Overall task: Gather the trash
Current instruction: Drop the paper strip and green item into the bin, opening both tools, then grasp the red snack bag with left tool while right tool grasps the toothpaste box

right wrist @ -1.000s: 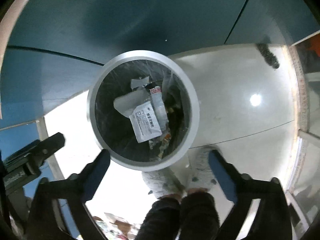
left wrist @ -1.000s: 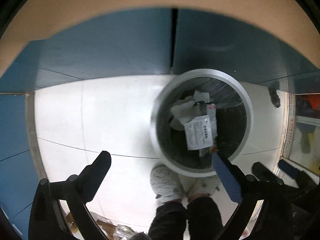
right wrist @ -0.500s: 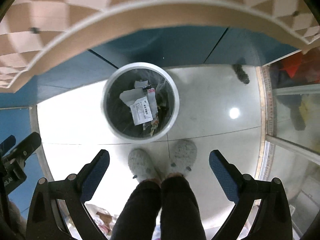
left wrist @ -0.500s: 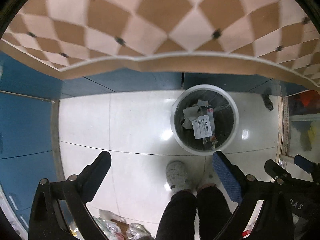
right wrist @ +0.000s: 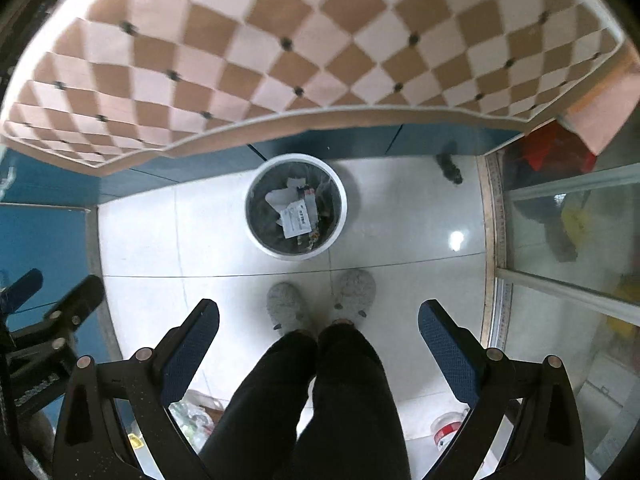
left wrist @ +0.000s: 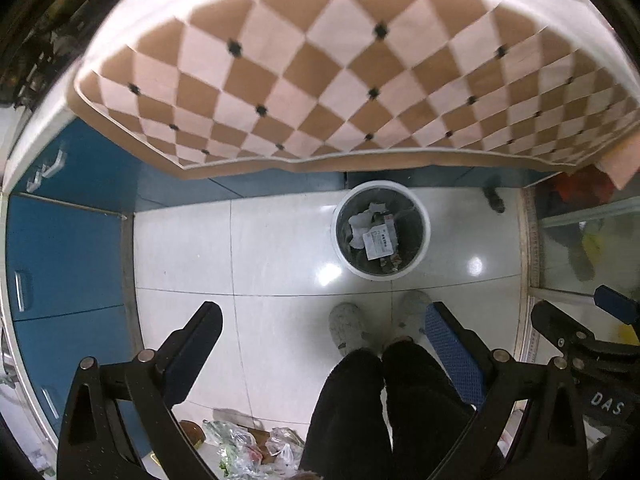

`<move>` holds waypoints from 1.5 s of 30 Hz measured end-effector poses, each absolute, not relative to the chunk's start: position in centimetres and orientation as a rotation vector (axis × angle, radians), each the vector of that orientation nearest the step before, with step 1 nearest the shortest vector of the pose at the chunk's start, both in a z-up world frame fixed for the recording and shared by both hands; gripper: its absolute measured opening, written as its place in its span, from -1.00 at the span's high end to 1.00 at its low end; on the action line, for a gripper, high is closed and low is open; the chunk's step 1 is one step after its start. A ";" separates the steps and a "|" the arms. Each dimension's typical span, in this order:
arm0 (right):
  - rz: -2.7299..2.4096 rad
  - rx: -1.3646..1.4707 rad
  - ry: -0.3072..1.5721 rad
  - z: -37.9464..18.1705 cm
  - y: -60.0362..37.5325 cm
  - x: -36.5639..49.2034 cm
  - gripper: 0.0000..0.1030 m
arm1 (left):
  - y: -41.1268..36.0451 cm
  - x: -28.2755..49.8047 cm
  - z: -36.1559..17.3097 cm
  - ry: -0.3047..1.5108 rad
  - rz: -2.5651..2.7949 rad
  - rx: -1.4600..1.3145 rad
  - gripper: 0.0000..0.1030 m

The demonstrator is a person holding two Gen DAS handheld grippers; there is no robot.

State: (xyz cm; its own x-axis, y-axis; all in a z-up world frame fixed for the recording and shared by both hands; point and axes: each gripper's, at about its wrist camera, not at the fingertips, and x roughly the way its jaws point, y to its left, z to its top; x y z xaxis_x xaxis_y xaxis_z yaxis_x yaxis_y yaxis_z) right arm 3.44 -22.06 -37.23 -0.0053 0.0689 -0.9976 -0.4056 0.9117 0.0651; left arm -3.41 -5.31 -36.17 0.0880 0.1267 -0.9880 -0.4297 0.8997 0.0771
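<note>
A round white trash bin lined with a dark bag stands on the white tile floor below the table edge. It holds white paper packets and small scraps. My left gripper is open and empty, high above the floor, left of and well above the bin. My right gripper is open and empty, also high above the floor, with the bin ahead of it. Each gripper shows at the edge of the other's view.
A table with a checkered orange and white cloth overhangs the bin. Blue cabinets stand at the left. A glass door is at the right. The person's legs and grey slippers stand before the bin. Crumpled plastic wrappers lie on the floor near the feet.
Both grippers have risen far above the bin, from just over its rim to above the table edge. The bin looks much smaller. Both stayed open and empty.
</note>
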 end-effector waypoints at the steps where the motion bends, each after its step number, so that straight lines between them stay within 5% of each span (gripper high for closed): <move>1: 0.385 -0.274 1.526 -35.7 -22.1 3.1 -0.96 | -5.3 -3.6 -35.0 1.414 0.416 -0.256 -1.00; 12: 0.439 -0.210 1.425 -23.4 -21.2 1.8 -0.96 | -3.6 -4.4 -23.8 1.242 0.430 -0.214 -1.00; 20: 0.487 -0.042 1.351 -17.8 -19.4 8.3 -0.96 | 1.3 2.7 -19.4 1.107 0.502 -0.274 -1.00; 28: 0.493 0.014 1.287 -16.3 -16.1 23.3 -0.96 | 8.9 16.1 -20.6 1.132 0.615 -0.451 -1.00; 40: 0.381 0.067 1.322 -23.4 -10.2 52.3 -0.96 | 17.3 34.4 -29.0 1.192 0.674 -0.913 -0.99; 44: 0.377 -0.019 1.319 -26.1 -6.7 56.0 -0.96 | 18.4 36.8 -29.9 1.171 0.729 -0.908 -0.65; 45: 0.378 -0.054 1.319 -26.8 -5.8 56.5 -0.96 | 18.5 37.2 -29.5 1.163 0.737 -0.874 -0.37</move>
State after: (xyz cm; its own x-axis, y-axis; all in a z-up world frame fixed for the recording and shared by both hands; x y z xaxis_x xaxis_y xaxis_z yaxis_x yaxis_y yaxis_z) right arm 56.52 -5.80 -26.83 0.1975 0.2392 -0.9507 -0.3002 0.9379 0.1737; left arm 37.24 18.50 -29.52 0.2444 0.0460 -0.9686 -0.8565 0.4785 -0.1934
